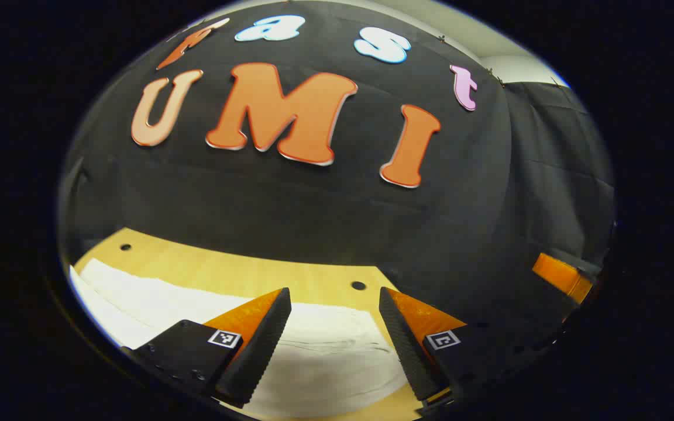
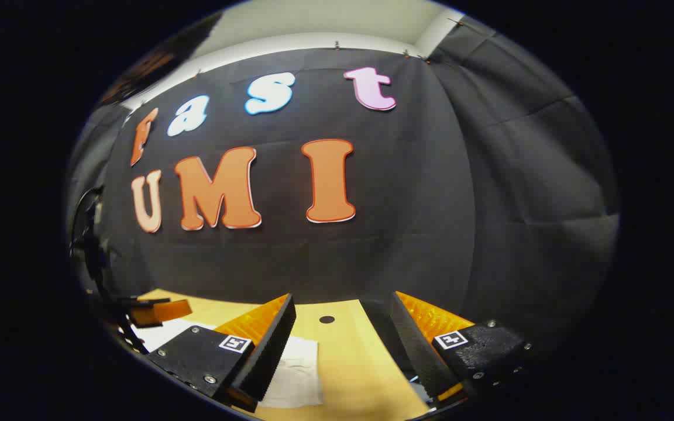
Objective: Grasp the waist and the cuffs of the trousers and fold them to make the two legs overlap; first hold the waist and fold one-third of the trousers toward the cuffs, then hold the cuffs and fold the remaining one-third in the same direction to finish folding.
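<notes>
White trousers (image 1: 325,356) are lying flat on the wooden surface (image 1: 237,272), spreading from 6 o'clock out toward 9 o'clock in the left gripper view. The left hand-held gripper (image 1: 334,336) is hovering over them, fingers spread wide, nothing between them. In the right gripper view, the trousers (image 2: 296,374) are showing at 6 to 7 o'clock, an edge lying on the surface (image 2: 354,356). The right hand-held gripper (image 2: 341,345) is hanging with jaws apart, holding nothing. The other gripper (image 2: 152,311) is sitting at 8 o'clock.
</notes>
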